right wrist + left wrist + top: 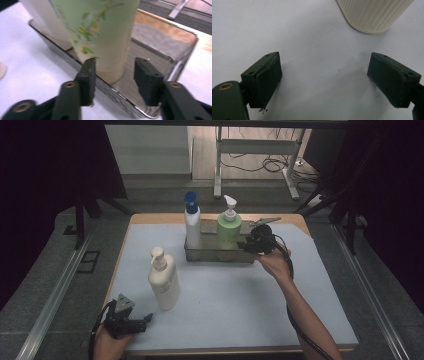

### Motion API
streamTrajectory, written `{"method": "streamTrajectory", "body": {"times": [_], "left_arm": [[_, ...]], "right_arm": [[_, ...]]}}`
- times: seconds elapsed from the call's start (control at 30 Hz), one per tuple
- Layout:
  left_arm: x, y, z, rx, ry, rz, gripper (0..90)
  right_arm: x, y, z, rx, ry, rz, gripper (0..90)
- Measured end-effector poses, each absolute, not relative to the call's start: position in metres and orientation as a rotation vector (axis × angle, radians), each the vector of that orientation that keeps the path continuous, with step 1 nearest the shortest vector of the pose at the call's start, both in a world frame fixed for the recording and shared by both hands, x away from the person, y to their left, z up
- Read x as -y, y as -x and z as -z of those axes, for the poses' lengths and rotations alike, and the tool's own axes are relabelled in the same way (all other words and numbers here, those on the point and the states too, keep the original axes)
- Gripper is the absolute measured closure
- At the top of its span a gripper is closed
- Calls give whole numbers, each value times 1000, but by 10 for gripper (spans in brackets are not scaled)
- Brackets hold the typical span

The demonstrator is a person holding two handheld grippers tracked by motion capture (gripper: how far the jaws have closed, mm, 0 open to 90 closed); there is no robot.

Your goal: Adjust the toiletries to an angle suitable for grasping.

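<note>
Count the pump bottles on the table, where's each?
3. The blue-capped white bottle stands at the left of the metal tray, the green bottle beside it in the same tray, and the cream bottle stands on the mat at front left. None seems hidden.

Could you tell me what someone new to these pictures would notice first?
Most striking is the pale green pump bottle with a leaf print, standing in the shallow metal tray at the table's far middle, with the right tongs open at either side of its base. Beside it stands a white bottle with a blue pump. The cream ribbed pump bottle stands alone front left, near the open left tongs.
</note>
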State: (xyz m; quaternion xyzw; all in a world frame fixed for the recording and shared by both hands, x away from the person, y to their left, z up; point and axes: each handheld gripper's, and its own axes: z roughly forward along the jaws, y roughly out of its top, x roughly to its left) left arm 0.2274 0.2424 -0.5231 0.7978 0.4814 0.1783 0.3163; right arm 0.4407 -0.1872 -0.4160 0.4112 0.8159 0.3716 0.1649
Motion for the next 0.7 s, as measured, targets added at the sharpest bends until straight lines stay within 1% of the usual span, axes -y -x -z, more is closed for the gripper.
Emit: {"method": "streamTrajectory", "body": {"times": [0.1, 0.23, 0.37, 0.47, 0.7], "left_arm": [[-242, -227, 523, -1267, -2101, -469, 123], [-242, -227, 523, -1268, -2100, -469, 123], [-242, -227, 523, -1268, -2101, -469, 123], [-242, -227, 523, -1268, -2101, -469, 123], [-242, -227, 523, -1268, -2100, -469, 123]], "right_arm": [[188, -443, 417, -2306, -1180, -1038, 645], [187, -446, 416, -2294, -1179, -1028, 774], [187, -450, 415, -2276, -1192, -1033, 852], [186, -454, 415, -2263, -1204, -1032, 892], [184, -463, 416, -2235, -1230, -1028, 895]]}}
